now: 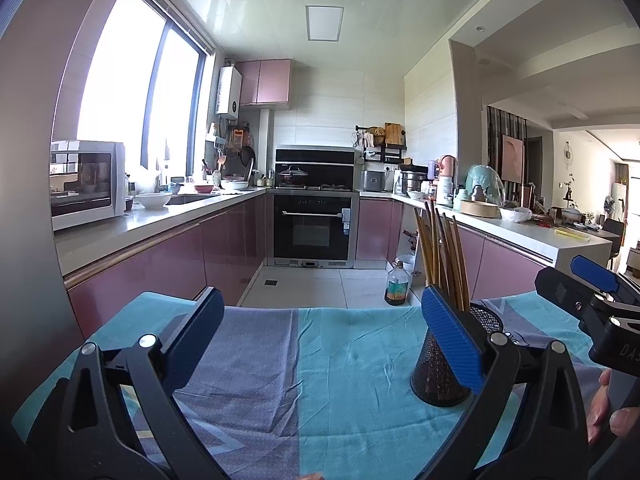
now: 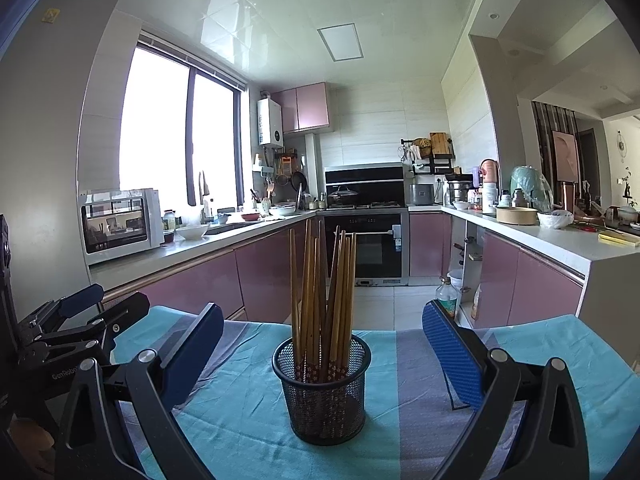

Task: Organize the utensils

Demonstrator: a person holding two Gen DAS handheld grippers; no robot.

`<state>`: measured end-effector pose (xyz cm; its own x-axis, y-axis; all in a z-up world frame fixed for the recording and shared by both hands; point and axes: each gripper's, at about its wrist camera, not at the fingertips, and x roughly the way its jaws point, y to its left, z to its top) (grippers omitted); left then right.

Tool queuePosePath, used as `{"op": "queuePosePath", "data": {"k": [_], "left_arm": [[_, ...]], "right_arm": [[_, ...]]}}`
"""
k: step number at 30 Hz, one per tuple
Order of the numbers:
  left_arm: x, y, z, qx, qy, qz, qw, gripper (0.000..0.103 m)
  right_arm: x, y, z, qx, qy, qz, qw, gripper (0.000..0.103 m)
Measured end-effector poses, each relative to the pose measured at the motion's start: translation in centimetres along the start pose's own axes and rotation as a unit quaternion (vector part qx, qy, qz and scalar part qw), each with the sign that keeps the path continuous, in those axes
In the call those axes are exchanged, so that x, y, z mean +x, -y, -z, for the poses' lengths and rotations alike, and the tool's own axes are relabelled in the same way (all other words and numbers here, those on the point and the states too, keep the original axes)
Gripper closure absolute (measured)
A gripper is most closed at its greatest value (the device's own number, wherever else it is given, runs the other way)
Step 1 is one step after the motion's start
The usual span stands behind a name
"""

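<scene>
Your slim wooden chopsticks (image 2: 322, 300) stood upright in the round black mesh cup (image 2: 322, 392) at lower centre on the creased striped cloth (image 2: 248, 392), while your left gripper (image 1: 322, 336) and right gripper (image 2: 322, 344) both hovered, fingers apart.

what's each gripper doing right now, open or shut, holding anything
Left gripper: open, holding nothing.
Right gripper: open, empty; the black mesh cup of brown wooden chopsticks stands between its fingers, untouched.

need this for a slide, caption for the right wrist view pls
Open right claw faces a black mesh holder of upright wooden chopsticks on a blue striped cloth.
</scene>
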<state>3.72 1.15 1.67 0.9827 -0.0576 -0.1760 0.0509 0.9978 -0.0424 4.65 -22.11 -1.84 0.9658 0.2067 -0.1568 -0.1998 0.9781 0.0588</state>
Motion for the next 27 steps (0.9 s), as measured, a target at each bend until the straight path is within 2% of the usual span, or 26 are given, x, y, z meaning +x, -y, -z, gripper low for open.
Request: {"op": "queuePosePath", "data": {"k": [27], "left_arm": [[0.16, 0.02, 0.39, 0.003, -0.005, -0.001, 1.0, 0.006]], "right_arm": [[-0.19, 0.03, 0.0, -0.008, 0.01, 0.015, 1.0, 0.007]]}}
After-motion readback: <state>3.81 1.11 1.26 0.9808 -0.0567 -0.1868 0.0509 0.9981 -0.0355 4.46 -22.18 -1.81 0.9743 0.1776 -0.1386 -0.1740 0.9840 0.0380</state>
